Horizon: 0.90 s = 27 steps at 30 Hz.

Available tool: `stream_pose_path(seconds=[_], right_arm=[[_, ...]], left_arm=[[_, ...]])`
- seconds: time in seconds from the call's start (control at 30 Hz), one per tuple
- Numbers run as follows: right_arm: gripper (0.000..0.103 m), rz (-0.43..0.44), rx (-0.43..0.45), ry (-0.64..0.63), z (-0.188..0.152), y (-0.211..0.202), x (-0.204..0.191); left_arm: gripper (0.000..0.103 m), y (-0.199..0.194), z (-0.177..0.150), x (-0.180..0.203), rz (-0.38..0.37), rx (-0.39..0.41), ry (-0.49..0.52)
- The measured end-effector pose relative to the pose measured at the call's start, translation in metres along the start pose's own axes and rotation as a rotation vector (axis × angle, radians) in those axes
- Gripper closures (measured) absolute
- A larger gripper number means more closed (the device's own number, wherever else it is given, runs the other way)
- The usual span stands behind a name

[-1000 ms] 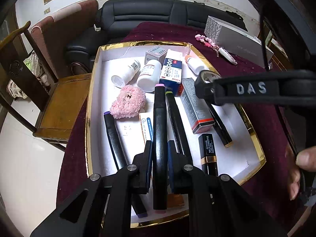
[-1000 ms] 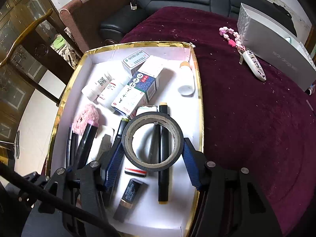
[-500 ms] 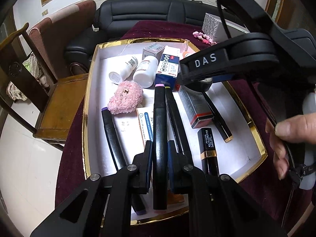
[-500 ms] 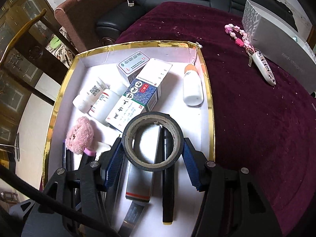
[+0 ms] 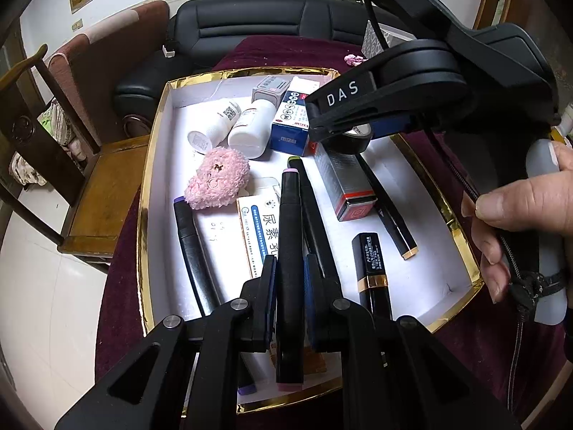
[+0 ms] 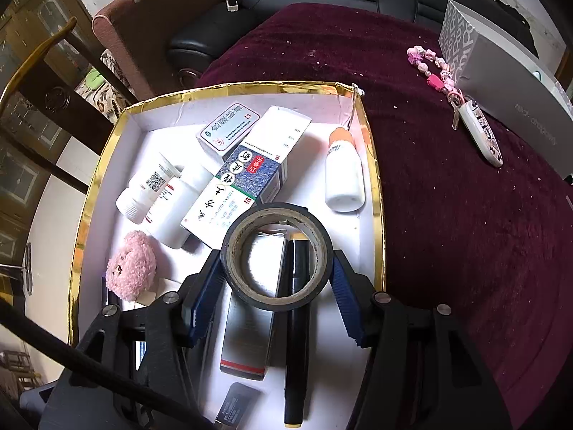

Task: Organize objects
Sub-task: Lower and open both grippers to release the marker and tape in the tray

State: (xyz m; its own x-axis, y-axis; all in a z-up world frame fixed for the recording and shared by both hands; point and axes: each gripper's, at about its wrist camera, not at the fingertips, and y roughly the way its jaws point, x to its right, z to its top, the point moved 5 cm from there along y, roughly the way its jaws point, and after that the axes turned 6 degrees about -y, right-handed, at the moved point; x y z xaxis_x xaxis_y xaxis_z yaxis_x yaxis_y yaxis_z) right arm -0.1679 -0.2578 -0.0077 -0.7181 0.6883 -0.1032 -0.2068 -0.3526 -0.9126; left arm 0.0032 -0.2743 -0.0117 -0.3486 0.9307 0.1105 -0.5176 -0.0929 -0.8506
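- While both wrist views are looking down into the gold-rimmed tray (image 5: 150,165), the left gripper (image 5: 289,286) is standing with its jaws drawn almost fully together, and both pads are pressing on the shaft of a black marker with a pink cap (image 5: 288,251).
- That marker is lying lengthwise over the near part of the tray, its pink end pointing away from the camera, with a second black marker (image 5: 315,222) just beside it on the right and a white printed box (image 5: 259,233) partly beneath it on the left.
- The right gripper (image 6: 274,270) is standing about half open, and its blue pads are bearing on opposite sides of a roll of black tape (image 6: 275,254).
- The tape roll is hanging above the tray floor, over a grey box with a red end (image 6: 247,337) and a slim black pen (image 6: 297,340).
- A hand (image 5: 519,215) is gripping the right gripper's handle at the right edge of the left wrist view.
- Farther in, a pink plush toy (image 5: 216,179), two white bottles (image 5: 229,125) and a blue and white carton (image 6: 247,179) are lying in the tray.
- Beyond the tray, a pink beaded key chain (image 6: 454,96) and a grey carton (image 6: 501,82) are resting on the maroon cloth (image 6: 447,215).
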Motion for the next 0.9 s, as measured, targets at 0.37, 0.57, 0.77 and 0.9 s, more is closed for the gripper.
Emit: stream_pose_path(seconds=[0.37, 0.57, 0.77, 0.9], right_arm=[[0.045, -0.006, 0.001, -0.008, 0.005, 0.002, 0.001], [0.044, -0.021, -0.007, -0.018, 0.006, 0.005, 0.000], [0.044, -0.025, -0.014, -0.016, 0.002, 0.003, 0.001], [0.044, -0.026, -0.029, -0.011, -0.002, 0.002, 0.001]], left_arm=[[0.091, 0.002, 0.000, 0.002, -0.002, -0.005, 0.001], [0.091, 0.002, -0.001, 0.002, -0.008, -0.005, -0.002], [0.091, 0.005, -0.001, 0.009, -0.017, 0.001, 0.018], [0.091, 0.004, -0.001, 0.010, -0.029, 0.004, 0.025]])
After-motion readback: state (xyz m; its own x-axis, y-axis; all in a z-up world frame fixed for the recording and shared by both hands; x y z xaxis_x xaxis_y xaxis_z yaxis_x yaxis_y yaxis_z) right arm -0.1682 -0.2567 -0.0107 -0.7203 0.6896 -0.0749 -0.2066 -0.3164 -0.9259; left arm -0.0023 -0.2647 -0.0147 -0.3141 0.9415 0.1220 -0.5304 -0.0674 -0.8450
